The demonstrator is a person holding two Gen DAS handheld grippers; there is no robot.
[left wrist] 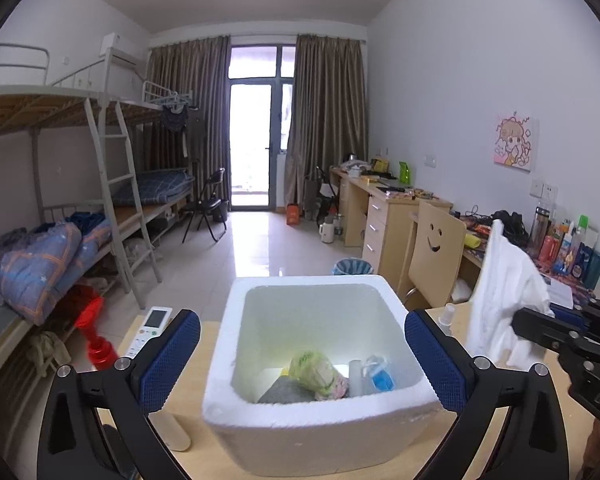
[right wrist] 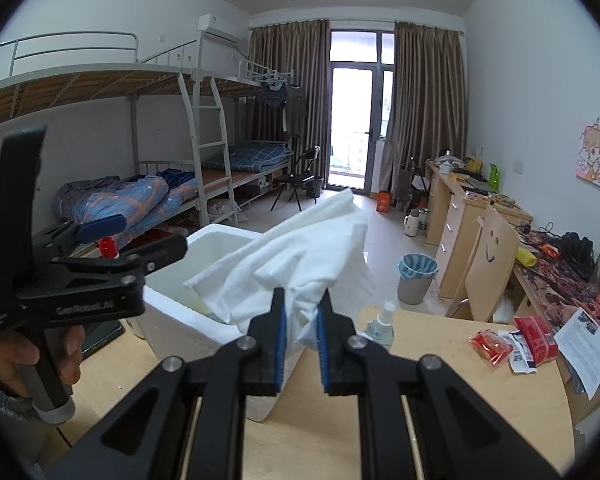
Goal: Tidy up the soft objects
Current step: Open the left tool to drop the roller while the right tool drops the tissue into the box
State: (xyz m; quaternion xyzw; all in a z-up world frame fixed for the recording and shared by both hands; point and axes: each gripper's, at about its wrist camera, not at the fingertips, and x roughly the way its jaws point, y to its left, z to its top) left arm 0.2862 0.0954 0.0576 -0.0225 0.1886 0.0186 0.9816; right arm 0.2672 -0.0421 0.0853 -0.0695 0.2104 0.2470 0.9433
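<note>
A white foam box (left wrist: 300,436) stands on the wooden table, between the spread fingers of my left gripper (left wrist: 302,360), which is open and empty. Inside it lie a green bundle (left wrist: 314,368), a grey cloth (left wrist: 282,394) and a blue-and-clear bag (left wrist: 376,374). My right gripper (right wrist: 301,316) is shut on a white cloth (right wrist: 300,248) and holds it up, just right of the box (right wrist: 196,320). The cloth also shows at the right of the left wrist view (left wrist: 504,292), with the right gripper (left wrist: 518,322) on it.
A remote control (left wrist: 150,330) and a red bottle (left wrist: 96,336) lie left of the box. A small spray bottle (right wrist: 382,326) stands right of it. Red snack packets (right wrist: 512,344) and a paper sheet (right wrist: 584,344) lie at the table's right. A smiley-face chair (right wrist: 490,268) stands behind.
</note>
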